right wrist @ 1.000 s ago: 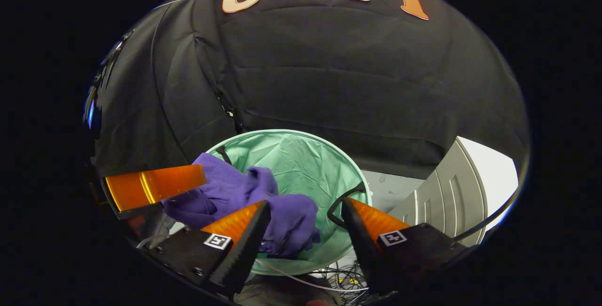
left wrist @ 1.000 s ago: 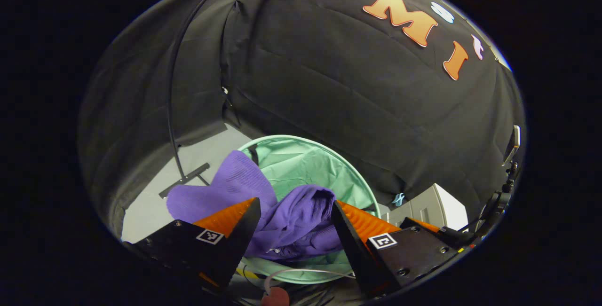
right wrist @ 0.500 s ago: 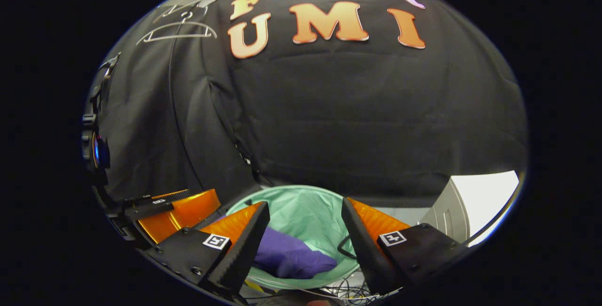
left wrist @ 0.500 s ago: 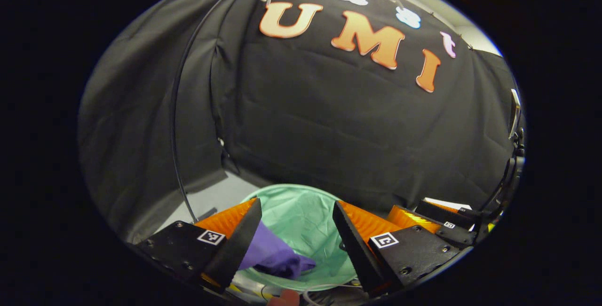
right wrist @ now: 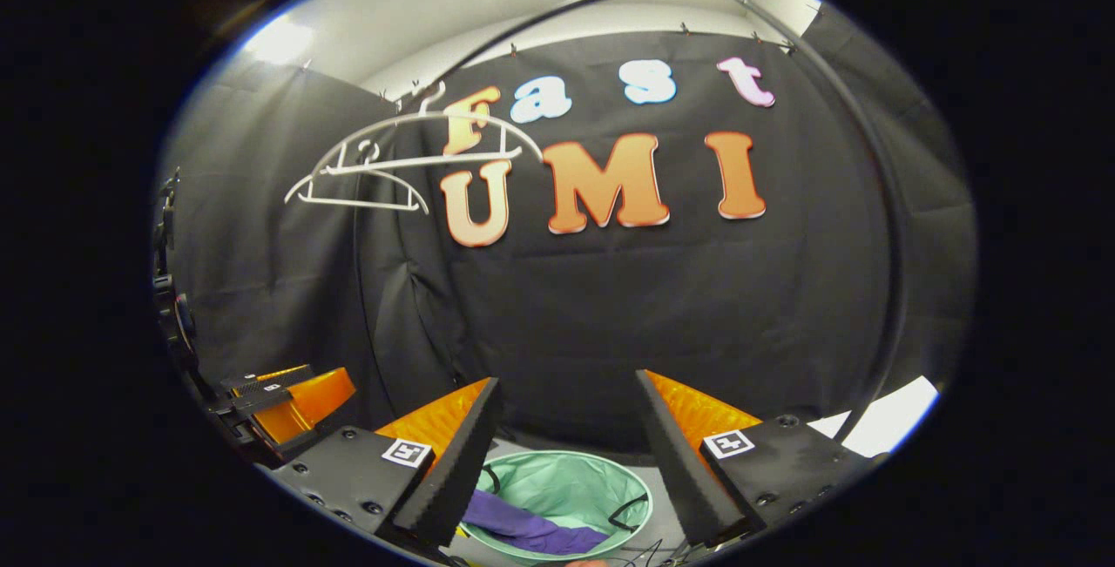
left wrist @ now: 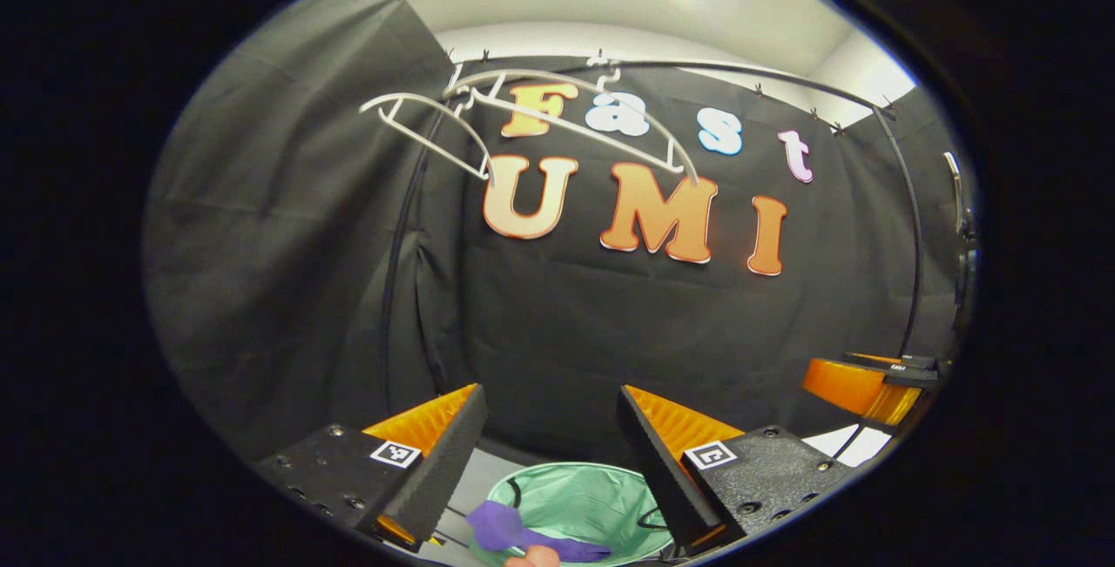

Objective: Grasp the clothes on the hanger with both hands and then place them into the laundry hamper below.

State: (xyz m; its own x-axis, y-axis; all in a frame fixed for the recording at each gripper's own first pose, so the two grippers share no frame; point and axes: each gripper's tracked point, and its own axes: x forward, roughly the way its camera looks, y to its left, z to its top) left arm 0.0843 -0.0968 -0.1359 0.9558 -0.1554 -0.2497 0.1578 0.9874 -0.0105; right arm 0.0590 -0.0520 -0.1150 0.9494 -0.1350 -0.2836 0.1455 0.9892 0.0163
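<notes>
Both my grippers are spread wide with nothing between the fingers. In the left gripper view my left gripper [left wrist: 549, 428] sits at the bottom of the frame, and under it, bottom centre, is the green hamper [left wrist: 601, 497] with the purple clothes [left wrist: 501, 528] draped over its lower-left rim. Upper centre there are two bare white hangers [left wrist: 575, 123] on a dark curved rail [left wrist: 784, 84]. The other gripper pokes in at the right edge.

In the right gripper view my right gripper [right wrist: 566, 423] is bottom centre, again open and holding nothing. The hamper [right wrist: 575, 480] shows between its fingers at the bottom, with the clothes [right wrist: 523, 528] lying inside toward the lower left. The hangers [right wrist: 392, 162] hang in the upper left, and the left gripper [right wrist: 292, 397] is at the lower-left edge.
</notes>
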